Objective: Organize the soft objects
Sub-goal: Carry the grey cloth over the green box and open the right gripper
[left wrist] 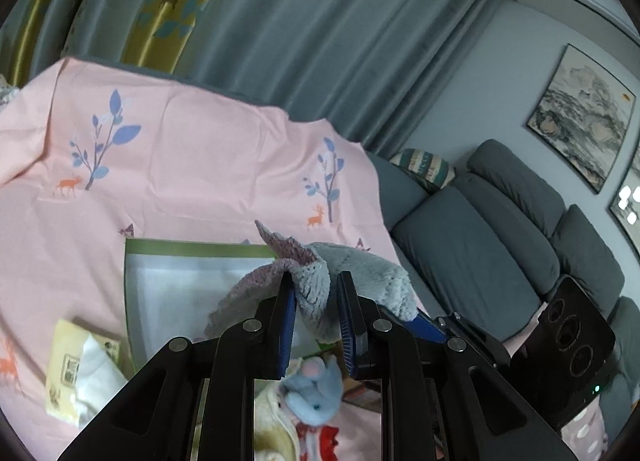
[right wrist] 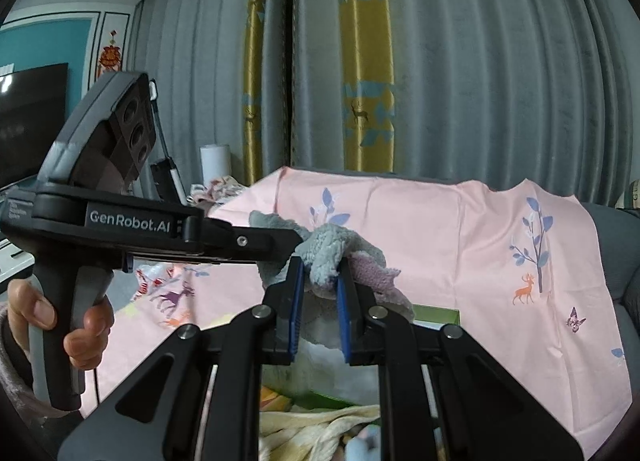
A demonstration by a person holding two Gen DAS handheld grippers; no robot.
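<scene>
Grey-and-mauve fluffy towel [left wrist: 320, 281] hangs off the sheet, pinched at two spots. L gripper [left wrist: 316, 301] has its blue pads [left wrist: 289, 317] squeezed onto a fold of the towel; cloth bunches between the jaws and drapes down and to the right past them. R gripper [right wrist: 320, 289] is likewise clamped on the towel [right wrist: 332, 257], a grey wad poking up between its pads, mauve side spilling right. In the right wrist view the L gripper [right wrist: 294, 241] comes in from the left, its tip buried in the same cloth just beside the R jaws; a hand [right wrist: 60, 321] wraps its handle.

Under the towel: pink sheet [left wrist: 180, 165] w/ tree and deer print, and a green-rimmed box [left wrist: 192, 251] just behind and left of the L jaws. Near edge, below the jaws: blue plush toy [left wrist: 316, 389] and yellow cloth [right wrist: 312, 429]. Yellow packet [left wrist: 76, 369] lies near left. Grey sofa [left wrist: 500, 245] to the right, curtain [right wrist: 460, 81] far behind.
</scene>
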